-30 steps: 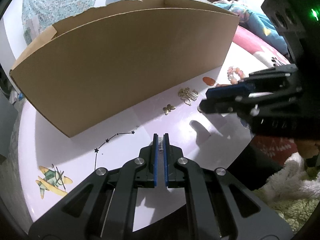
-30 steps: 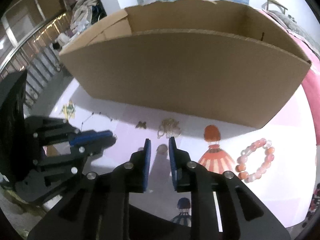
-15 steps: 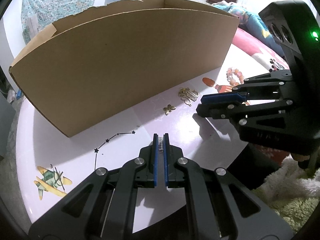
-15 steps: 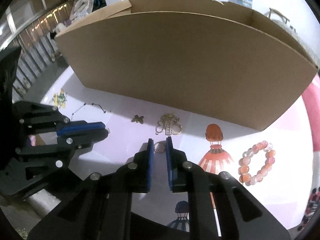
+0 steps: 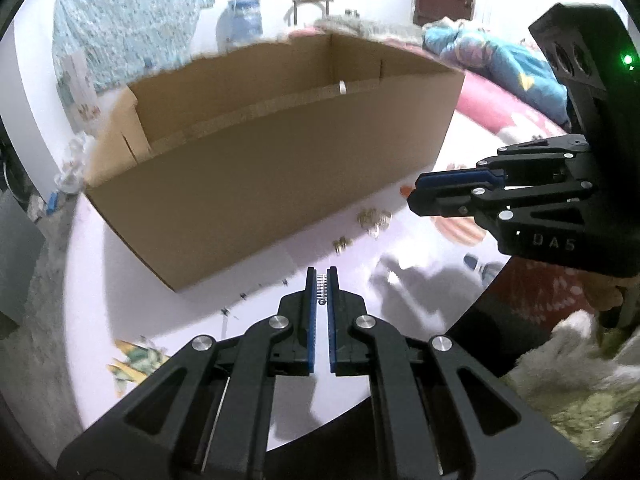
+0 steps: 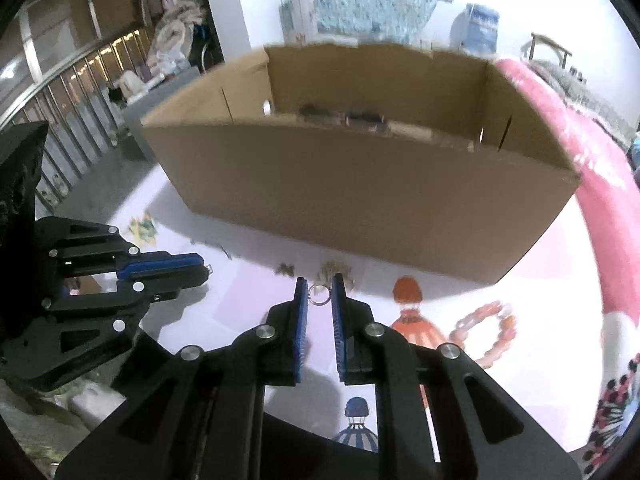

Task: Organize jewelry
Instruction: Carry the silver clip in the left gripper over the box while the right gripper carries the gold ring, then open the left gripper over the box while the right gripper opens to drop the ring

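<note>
My left gripper (image 5: 321, 280) is shut on a small ribbed silver piece (image 5: 322, 289) and holds it above the pale printed table (image 5: 132, 280). My right gripper (image 6: 320, 285) is shut on a thin metal ring (image 6: 319, 294), also off the table. Each gripper shows in the other's view: the right gripper (image 5: 416, 196) at the right, the left gripper (image 6: 202, 268) at the left. Beyond both stands an open cardboard box (image 5: 280, 160) (image 6: 360, 184). A gold cluster (image 6: 333, 270) and a small butterfly charm (image 6: 285, 269) lie at the foot of the box. A pink bead bracelet (image 6: 484, 332) lies to the right.
Some dark items (image 6: 360, 120) lie inside the box by its far wall. Pink bedding (image 6: 600, 220) runs along the right of the table. A fluffy rug (image 5: 580, 360) is below the table's near edge. A thin star chain (image 5: 248, 294) lies on the table near the left gripper.
Both grippers have risen, so the box's inside now shows. The right jaws narrowed onto the ring and lifted it off the table. The left gripper kept its silver piece.
</note>
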Demonstrator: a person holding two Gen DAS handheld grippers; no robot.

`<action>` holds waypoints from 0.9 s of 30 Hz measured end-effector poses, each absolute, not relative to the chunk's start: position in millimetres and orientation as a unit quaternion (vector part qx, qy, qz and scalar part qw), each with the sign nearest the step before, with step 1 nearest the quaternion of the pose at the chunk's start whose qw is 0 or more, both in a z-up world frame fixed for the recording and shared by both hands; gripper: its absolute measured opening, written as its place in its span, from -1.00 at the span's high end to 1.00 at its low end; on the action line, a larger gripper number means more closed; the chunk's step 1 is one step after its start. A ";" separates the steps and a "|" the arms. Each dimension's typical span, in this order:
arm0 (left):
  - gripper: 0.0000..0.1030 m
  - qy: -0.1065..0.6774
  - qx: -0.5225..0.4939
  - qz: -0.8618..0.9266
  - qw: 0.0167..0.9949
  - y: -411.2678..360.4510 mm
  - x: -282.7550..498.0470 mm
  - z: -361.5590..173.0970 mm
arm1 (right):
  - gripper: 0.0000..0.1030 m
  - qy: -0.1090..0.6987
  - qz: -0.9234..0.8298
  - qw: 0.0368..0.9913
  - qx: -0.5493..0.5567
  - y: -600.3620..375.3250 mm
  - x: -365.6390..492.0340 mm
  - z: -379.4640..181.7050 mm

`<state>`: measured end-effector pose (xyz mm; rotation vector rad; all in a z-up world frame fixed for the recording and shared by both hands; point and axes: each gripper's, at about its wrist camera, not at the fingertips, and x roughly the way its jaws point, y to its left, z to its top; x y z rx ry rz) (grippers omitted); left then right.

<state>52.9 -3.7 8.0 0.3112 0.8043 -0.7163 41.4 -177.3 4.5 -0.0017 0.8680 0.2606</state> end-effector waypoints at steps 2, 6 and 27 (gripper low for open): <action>0.92 0.364 0.145 -0.340 0.855 -1.6 50.6 24.9 | 0.76 0.400 0.131 0.907 0.003 -180.9 40.6 20.1; 0.92 0.325 0.136 -0.348 0.869 0.5 50.4 60.6 | 0.76 0.354 0.139 0.925 0.006 -185.9 41.7 54.6; 0.92 0.424 0.091 -0.318 0.843 -65.3 196.6 68.3 | 0.76 0.435 0.107 0.892 0.066 -213.7 188.8 40.1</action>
